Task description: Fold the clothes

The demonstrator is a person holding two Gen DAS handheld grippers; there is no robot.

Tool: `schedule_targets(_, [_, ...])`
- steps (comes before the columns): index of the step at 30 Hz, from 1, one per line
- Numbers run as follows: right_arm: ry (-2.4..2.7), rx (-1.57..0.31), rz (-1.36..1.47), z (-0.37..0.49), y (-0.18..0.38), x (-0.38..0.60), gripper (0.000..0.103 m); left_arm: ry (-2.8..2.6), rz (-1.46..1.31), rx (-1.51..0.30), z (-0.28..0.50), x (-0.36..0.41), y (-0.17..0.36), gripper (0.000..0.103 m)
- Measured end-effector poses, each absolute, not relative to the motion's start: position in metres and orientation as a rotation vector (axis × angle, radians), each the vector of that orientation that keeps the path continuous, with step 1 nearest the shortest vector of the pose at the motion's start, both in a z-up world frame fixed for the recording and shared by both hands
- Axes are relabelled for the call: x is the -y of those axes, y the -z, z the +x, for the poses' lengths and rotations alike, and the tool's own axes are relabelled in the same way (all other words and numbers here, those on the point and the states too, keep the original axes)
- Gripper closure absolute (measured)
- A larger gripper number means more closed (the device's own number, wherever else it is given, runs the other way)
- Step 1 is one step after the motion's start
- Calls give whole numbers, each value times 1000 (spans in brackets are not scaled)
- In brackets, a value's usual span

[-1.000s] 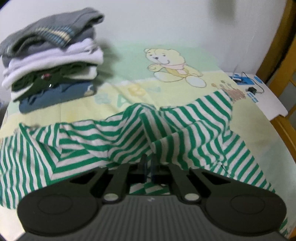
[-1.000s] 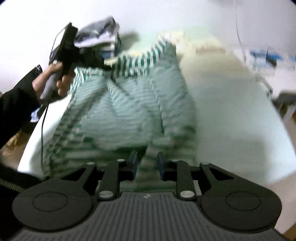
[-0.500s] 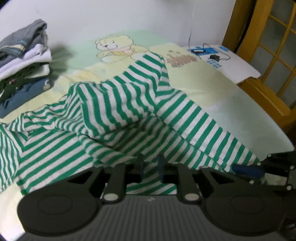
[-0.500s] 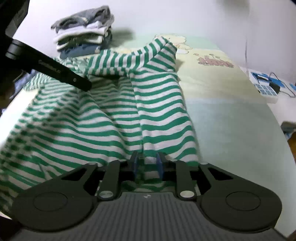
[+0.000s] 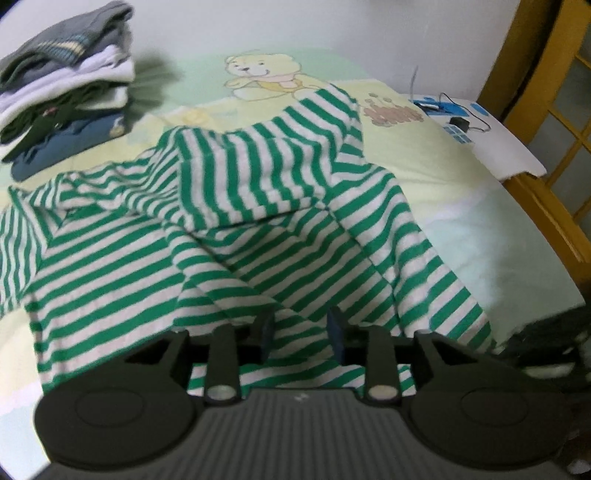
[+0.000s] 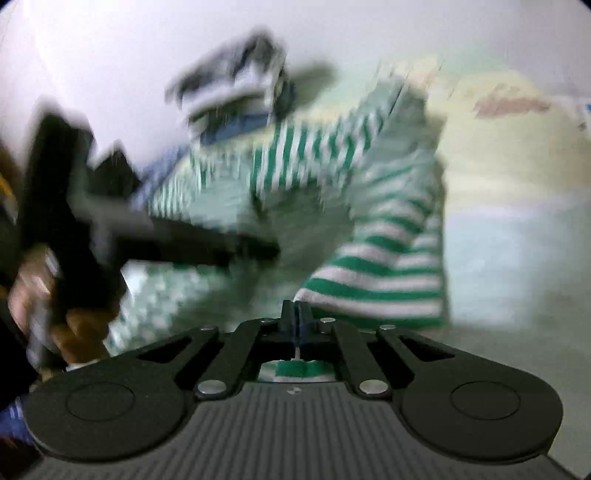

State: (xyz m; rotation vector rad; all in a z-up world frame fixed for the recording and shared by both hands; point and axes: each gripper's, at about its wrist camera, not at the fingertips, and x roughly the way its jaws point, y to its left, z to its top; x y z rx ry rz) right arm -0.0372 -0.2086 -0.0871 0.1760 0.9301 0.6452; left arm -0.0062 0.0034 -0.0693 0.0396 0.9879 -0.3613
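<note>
A pale yellow and green bed sheet (image 5: 454,177) covers the bed, printed with a yellow bear (image 5: 264,75) at its far side and a small brown picture (image 5: 393,114) to the bear's right. Beyond the sheet's right edge lies a white board (image 5: 506,147) carrying blue items (image 5: 432,105) and a small black box (image 5: 460,123) with a thin cable. A yellow wooden frame (image 5: 532,74) with glass panes stands at the far right. A plain white wall (image 5: 332,26) rises behind the bed.

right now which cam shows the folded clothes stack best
The left wrist view. The folded clothes stack sits sharp at the upper left, with grey, white, dark green and blue layers easy to tell apart. The right wrist view also catches it, but motion blur smears it into streaks.
</note>
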Motion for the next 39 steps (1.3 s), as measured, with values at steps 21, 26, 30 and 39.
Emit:
schedule_targets(21, [-643,-777,-85,84,73,159,69,434,-12,-1038,-41,44,79,52])
schedule_targets(26, [-658,-784,-157,106,83,143,89,436,-43,-1057,-52,57,85,57])
schedule_targets(30, [-696,-735,-69,118,65,149,93,411,-16,-1050,-57,64,84,88])
schedule_targets(39, [-769,-826,12,146,89,137,84,364,-97,-1086,-60,46,85,98])
